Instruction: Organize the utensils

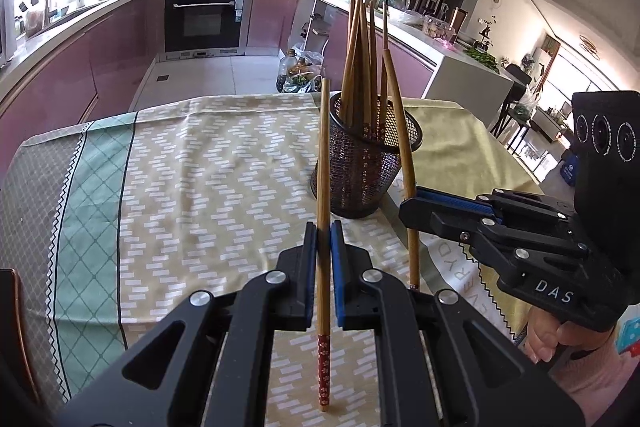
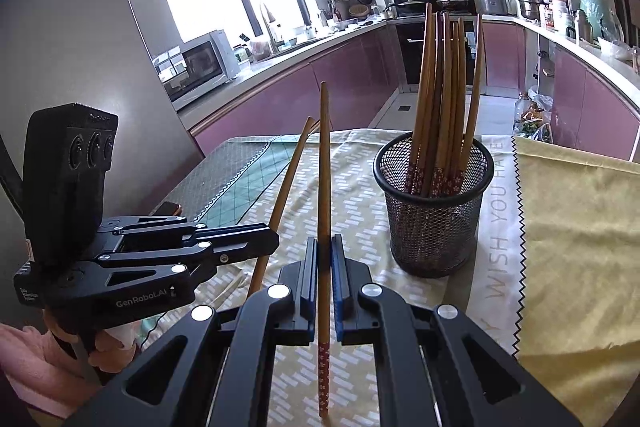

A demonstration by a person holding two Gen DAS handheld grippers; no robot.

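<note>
Your left tool (image 1: 324, 243) pinches one chopstick (image 1: 323, 163). Your right tool (image 2: 325, 255) pinches another chopstick (image 2: 324, 187). The mesh cup (image 2: 434, 203) stands mid-tabletop, already crowded. Lower them crooked and the tips may hit the rim, tip the cup, or slip free.

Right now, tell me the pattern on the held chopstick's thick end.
Red with small pale flowers, clearest in the right wrist view.
</note>
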